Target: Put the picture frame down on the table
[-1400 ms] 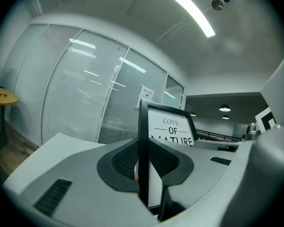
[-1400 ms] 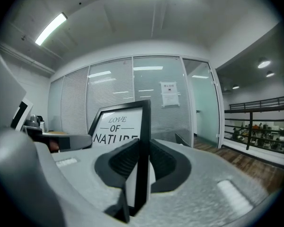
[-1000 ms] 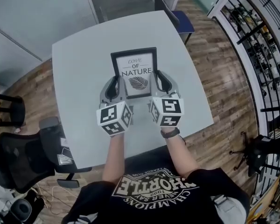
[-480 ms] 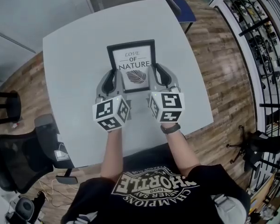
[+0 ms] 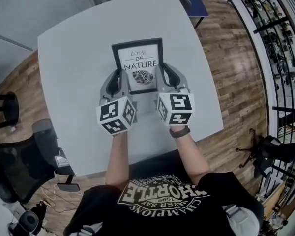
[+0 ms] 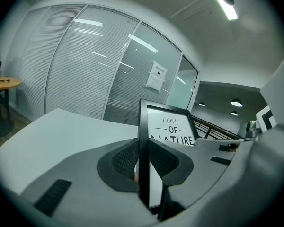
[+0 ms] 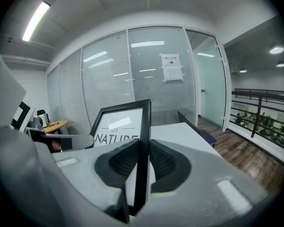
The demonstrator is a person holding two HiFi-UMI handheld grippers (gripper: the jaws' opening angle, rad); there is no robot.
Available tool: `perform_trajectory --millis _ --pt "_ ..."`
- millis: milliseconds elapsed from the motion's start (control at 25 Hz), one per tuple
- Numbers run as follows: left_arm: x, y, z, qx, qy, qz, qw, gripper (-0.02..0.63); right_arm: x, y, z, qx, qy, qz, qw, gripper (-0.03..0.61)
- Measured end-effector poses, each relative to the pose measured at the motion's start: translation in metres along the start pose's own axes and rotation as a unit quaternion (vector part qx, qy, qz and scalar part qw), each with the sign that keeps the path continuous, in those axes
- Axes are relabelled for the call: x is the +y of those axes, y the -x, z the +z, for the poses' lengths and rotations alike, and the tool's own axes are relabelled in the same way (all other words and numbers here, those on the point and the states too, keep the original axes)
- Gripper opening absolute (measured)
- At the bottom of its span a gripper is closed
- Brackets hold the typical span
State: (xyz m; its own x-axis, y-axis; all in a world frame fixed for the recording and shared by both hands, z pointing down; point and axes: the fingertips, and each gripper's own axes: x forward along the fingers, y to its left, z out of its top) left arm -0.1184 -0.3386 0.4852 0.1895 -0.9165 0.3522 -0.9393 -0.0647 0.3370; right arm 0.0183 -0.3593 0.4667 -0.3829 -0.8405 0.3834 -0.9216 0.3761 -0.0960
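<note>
We have the frame [image 5: 137, 65] by both side edges: left gripper [image 5: 118, 82] and right gripper [image 5: 166, 78] are each clamped on a rail, which keeps it level. It's tilted toward us over mid-table [image 5: 69, 58], and we can't tell if it's touching.

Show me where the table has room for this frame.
The table is bare left, right and beyond the picture frame, out to its edges. Only the near side is crowded, by the left gripper and right gripper.
</note>
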Motion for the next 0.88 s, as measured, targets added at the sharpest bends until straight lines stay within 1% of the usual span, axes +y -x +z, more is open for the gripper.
perform_trajectory --millis 360,880 --pt "0.013 -0.045 -0.025 0.028 0.008 0.008 0.9995 0.071 -0.019 -0.043 -0.025 0.031 -0.007 0.001 0.999 0.064" --pt "0.032 -0.102 -0.066 0.077 0.012 0.016 0.9968 0.069 -0.044 -0.099 -0.073 0.079 -0.023 -0.004 0.997 0.064"
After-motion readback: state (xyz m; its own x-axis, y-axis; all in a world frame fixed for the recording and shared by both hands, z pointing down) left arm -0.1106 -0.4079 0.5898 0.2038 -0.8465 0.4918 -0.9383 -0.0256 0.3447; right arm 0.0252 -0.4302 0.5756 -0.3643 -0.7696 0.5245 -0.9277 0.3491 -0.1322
